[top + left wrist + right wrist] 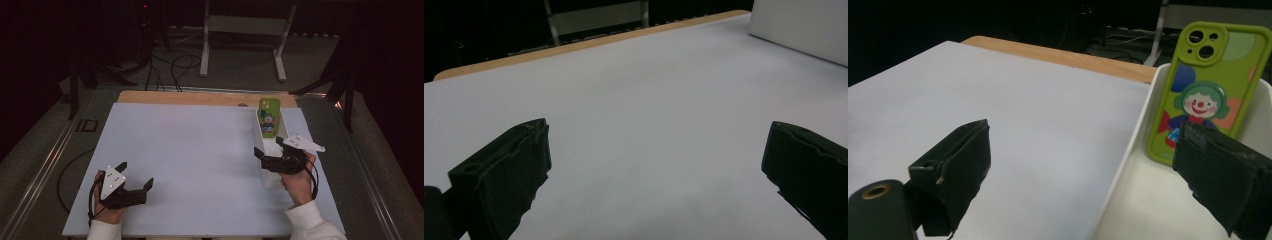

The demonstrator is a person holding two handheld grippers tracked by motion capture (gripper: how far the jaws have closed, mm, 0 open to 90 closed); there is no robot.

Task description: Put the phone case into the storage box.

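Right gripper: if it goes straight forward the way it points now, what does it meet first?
Probably the white tray's rim, which runs between the open jaws of the right gripper. Beyond it, the green clown phone case leans upright in the tray. Depth is uncertain.

Black two-jaw left tongs (135, 176) and right tongs (266, 150), grey three-cornered top plates, black cables, seemingly white sleeves.

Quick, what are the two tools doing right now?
Left tool: open, holding nothing, over the table.
Right tool: open, holding nothing, straddling the bin wall near the phone.
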